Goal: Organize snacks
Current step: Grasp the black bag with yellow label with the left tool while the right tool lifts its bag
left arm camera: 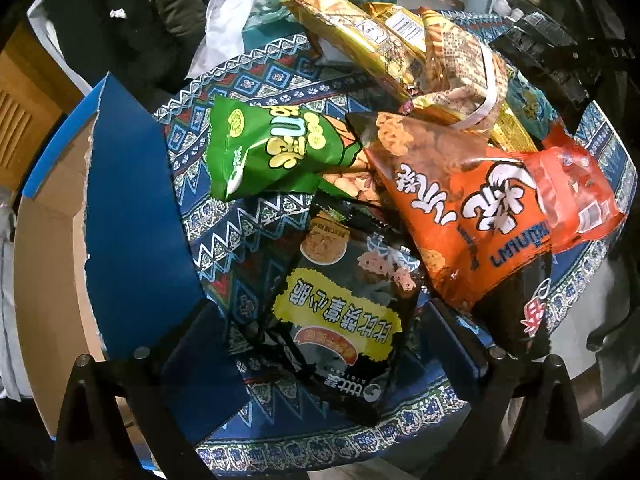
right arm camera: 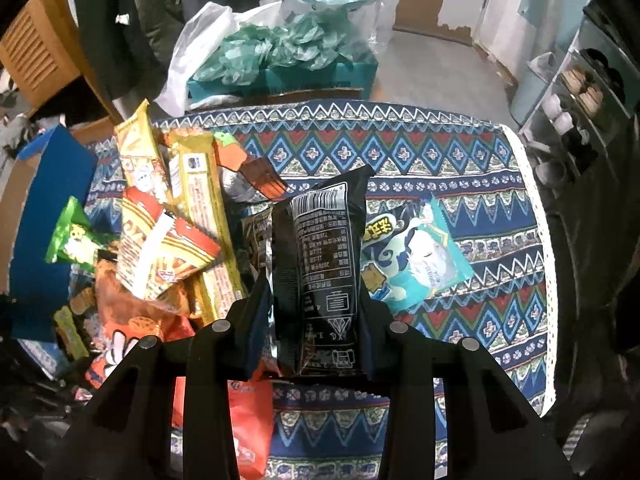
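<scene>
- Snacks (left arm camera: 400, 128) mostly lie in a loose heap at one side of the table, overlapping each other; I judge the sorting barely started.
- My right gripper (right arm camera: 316, 320) is clamped on a black packet (right arm camera: 320, 264), held upright above the cloth.
- My left gripper (left arm camera: 320, 336) stands spread around a dark packet (left arm camera: 344, 312) without pinching it.
- A teal packet (right arm camera: 420, 256) lies alone, well apart from the heap.
- The blue cardboard box (left arm camera: 128, 220) beside the pile looks unfilled, as far as I can see.
- The patterned tablecloth (right arm camera: 460, 160) covers the table; beyond it, plastic bags (right arm camera: 200, 48), a shelf (right arm camera: 576, 92) and bare floor.
</scene>
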{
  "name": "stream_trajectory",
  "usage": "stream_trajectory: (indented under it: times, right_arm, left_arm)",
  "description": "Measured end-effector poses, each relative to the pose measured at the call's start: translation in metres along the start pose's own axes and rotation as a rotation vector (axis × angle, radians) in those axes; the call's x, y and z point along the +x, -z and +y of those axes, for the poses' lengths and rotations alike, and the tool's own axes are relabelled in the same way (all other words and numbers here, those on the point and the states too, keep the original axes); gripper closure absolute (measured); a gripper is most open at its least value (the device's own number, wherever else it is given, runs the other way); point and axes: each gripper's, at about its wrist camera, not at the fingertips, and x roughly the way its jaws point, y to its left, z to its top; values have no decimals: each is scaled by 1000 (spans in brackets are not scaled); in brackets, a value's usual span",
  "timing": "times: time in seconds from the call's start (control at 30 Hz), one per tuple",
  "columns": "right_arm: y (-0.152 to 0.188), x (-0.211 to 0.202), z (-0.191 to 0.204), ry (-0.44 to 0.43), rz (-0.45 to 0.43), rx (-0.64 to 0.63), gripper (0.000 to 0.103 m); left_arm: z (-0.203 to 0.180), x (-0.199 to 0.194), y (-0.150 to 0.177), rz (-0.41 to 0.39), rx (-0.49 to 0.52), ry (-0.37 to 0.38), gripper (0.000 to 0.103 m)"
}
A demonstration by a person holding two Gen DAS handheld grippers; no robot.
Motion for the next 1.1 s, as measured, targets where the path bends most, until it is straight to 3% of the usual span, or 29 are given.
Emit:
stream_trajectory:
  times: [0.2, 0.53, 0.67, 0.77, 1.1]
  right_arm:
    - [-1, -4, 5, -14, -12, -5, 67]
    - [-2, -21, 11, -62, -55, 3, 67]
    - [-1, -26, 15, -78, -64, -3, 67]
    - [0, -28, 19, -89, -66, -6, 67]
    - [1, -36, 40, -119, -82, -45, 67]
  left_arm:
    - [-22, 6, 3, 11, 142, -58, 1]
    - [-19, 29, -1, 55, 88, -37, 2]
    - [-14, 35, -3, 70, 50, 40, 25]
    - [-11, 33, -3, 53, 34, 43, 35]
    - [3, 22, 6, 59, -29, 20, 38]
